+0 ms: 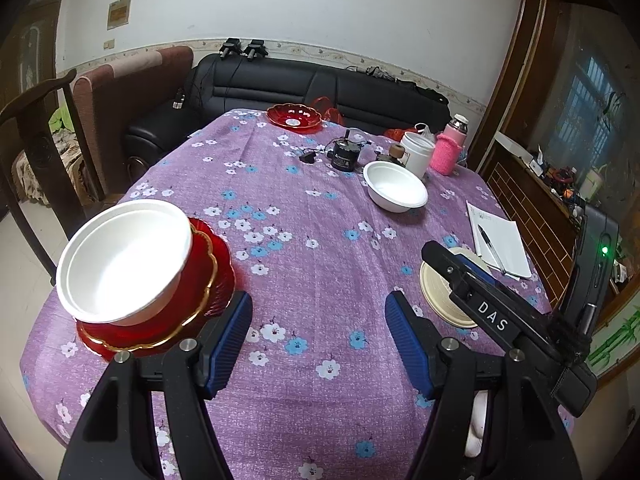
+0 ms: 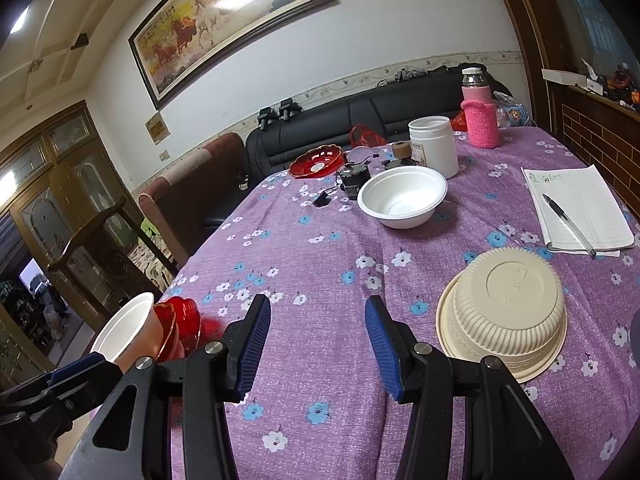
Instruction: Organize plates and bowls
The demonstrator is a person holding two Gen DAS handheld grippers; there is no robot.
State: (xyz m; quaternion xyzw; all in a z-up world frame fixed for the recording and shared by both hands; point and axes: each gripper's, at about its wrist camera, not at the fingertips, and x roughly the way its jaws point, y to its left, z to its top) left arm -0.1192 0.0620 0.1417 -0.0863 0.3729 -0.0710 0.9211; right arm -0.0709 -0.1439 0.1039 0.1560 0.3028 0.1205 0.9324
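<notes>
Item — white bowl [image 1: 124, 264], upright on red plate [image 1: 208, 292], near-left edge of counter [image 1: 320, 216]. Left hand-held gripper [image 1: 318, 340]: jaws spread, empty; bowl just left of its left pad — nearer hand. Right hand-held gripper [image 2: 316, 344]: spread, empty; upturned cream bowl [image 2: 508, 304] just to its right.

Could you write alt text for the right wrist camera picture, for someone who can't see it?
A handheld gripper with blue ribbed pads, open and empty, hangs over a purple flowered tablecloth. Right of it a cream ribbed plastic bowl lies upside down; farther back stand a white foam bowl and a red glass dish.
</notes>
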